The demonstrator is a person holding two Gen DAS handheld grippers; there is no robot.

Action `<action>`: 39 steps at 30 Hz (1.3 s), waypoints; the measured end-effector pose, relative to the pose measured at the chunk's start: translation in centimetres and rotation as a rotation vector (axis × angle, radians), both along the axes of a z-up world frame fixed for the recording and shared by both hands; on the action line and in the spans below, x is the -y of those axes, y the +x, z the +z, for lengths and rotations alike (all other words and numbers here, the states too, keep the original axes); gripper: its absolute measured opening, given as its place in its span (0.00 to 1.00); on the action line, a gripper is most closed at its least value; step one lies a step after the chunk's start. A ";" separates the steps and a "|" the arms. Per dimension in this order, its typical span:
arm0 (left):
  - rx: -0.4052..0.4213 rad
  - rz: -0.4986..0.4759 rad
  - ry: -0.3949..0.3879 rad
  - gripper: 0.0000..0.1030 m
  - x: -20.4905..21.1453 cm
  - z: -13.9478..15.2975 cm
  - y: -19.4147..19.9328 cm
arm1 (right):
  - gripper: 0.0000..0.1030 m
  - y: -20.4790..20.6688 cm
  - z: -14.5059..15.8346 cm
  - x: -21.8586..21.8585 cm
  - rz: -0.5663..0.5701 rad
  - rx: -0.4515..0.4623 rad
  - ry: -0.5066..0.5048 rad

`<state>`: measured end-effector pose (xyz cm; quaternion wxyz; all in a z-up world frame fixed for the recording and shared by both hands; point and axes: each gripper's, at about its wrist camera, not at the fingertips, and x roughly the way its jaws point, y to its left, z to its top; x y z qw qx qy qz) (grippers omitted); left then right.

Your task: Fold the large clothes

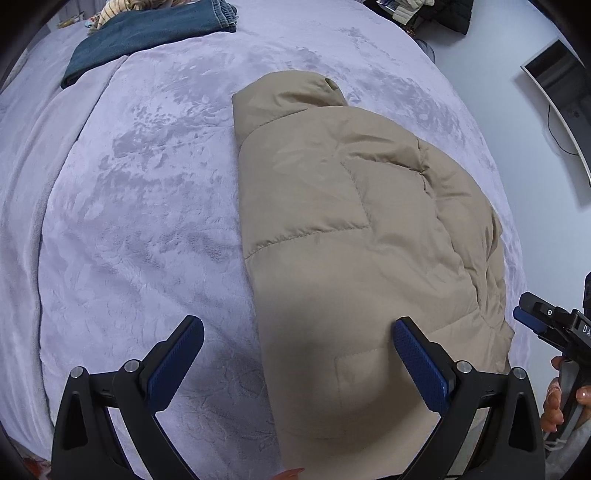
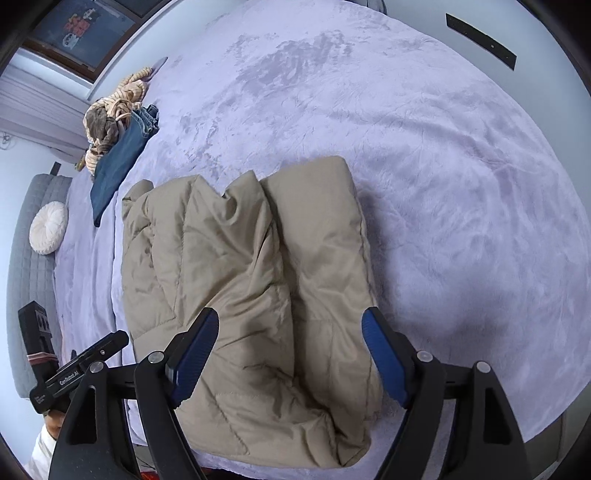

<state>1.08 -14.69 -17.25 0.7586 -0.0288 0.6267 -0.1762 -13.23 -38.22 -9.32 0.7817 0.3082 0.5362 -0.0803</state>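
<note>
The folded beige jacket (image 2: 251, 295) lies on the lilac blanket (image 2: 424, 184), under both spread, empty grippers, the right gripper (image 2: 290, 347) above its near end and the left gripper (image 1: 299, 354) over its near-left edge, with jeans (image 1: 147, 33) far off.

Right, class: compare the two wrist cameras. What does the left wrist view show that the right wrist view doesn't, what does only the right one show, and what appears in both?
Only the left wrist view: a white-edged dark panel with a cable against the wall, and dark clothes piled beyond the bed.

Only the right wrist view: a round white cushion, the grey headboard and a dark-framed picture.

Both: the tan puffer jacket folded on the lilac blanket, the folded jeans, the striped plush toy, and both grippers, left gripper and right gripper, open above the jacket.
</note>
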 end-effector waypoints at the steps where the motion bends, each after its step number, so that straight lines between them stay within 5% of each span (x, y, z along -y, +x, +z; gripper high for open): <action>1: -0.004 0.004 -0.004 1.00 0.2 -0.2 0.1 | 0.80 0.3 -0.3 0.5 0.006 -0.004 0.004; 9: -0.060 0.015 -0.079 1.00 1.2 -2.1 1.1 | 0.86 1.5 -3.7 3.8 0.029 0.003 0.120; 14: -0.066 0.002 -0.081 1.00 1.8 -2.3 1.3 | 0.87 2.1 -6.3 5.4 0.010 0.022 0.245; 19: -0.072 0.000 -0.070 1.00 2.4 -2.4 1.6 | 1.00 2.9 -8.8 6.5 -0.025 0.012 0.351; 23: -0.070 0.001 -0.057 1.00 2.6 -2.3 1.6 | 1.00 3.5 -8.2 6.3 0.010 0.070 0.437; 26: -0.075 0.004 -0.054 1.00 2.9 -2.4 1.8 | 1.00 4.8 -6.3 4.6 0.142 0.088 0.393; 31: -0.075 -0.001 -0.052 1.00 2.9 -2.6 1.8 | 1.00 7.3 -6.9 1.6 0.317 -0.040 0.216; 39: -0.093 -0.021 -0.157 1.00 1.5 -3.1 2.7 | 1.00 9.1 -9.6 1.7 0.297 -0.084 0.302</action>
